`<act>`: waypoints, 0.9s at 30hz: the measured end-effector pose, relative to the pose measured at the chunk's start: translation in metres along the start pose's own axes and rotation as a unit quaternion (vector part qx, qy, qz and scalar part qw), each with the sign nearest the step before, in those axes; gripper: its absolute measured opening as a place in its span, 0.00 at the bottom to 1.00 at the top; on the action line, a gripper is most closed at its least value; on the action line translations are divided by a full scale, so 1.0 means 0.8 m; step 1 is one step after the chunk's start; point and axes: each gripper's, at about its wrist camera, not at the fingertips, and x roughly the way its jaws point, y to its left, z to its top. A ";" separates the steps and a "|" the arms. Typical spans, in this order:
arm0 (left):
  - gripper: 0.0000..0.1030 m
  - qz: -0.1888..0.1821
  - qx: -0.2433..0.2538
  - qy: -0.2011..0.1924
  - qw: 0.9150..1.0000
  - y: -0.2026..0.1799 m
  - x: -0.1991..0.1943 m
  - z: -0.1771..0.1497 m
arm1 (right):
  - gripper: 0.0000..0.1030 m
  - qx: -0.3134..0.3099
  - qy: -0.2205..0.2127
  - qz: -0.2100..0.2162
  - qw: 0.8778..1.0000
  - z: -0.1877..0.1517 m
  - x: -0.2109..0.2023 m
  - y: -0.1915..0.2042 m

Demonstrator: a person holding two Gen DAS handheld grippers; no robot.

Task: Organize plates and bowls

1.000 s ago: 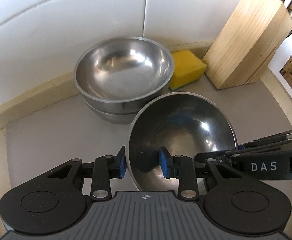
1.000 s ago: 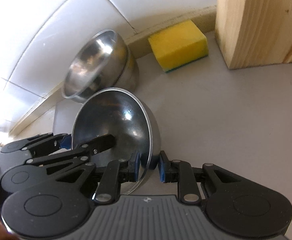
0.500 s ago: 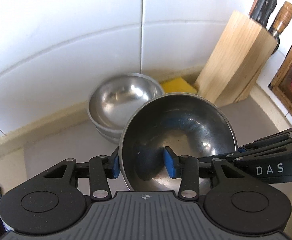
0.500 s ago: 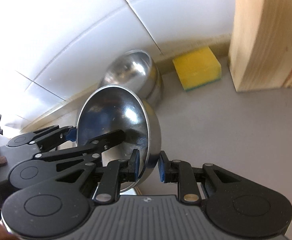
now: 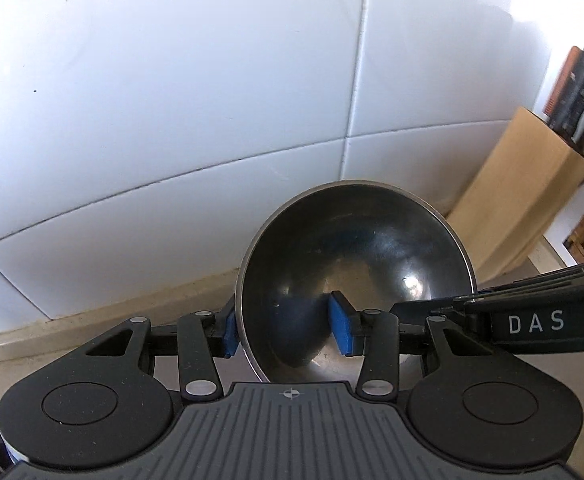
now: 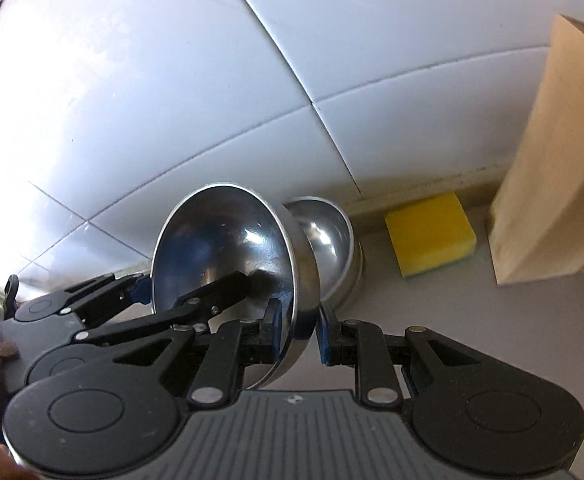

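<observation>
Both claws [image 5: 286,330] [image 6: 297,330] have lifted the steel bowl [image 5: 355,276] higher.

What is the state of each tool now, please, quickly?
Left tool: closed on the rim of the round stainless steel bowl.
Right tool: closed on the opposite rim of the same bowl.

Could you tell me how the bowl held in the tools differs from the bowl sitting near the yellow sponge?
The held bowl is gripped at its rim by the left tool and the right tool; the resting bowl lies untouched on the counter. The held bowl is tipped steeply; the resting bowl sits upright. Both are plain polished steel.
</observation>
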 end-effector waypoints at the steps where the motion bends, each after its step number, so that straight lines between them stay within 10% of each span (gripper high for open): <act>1: 0.43 0.001 -0.002 0.001 1.000 0.001 0.003 0.001 | 0.02 -0.001 0.000 -0.001 1.000 0.003 0.003 0.001; 27: 0.46 0.016 -0.023 0.040 0.999 -0.012 0.077 0.017 | 0.08 -0.019 -0.002 -0.048 0.999 0.031 0.059 0.009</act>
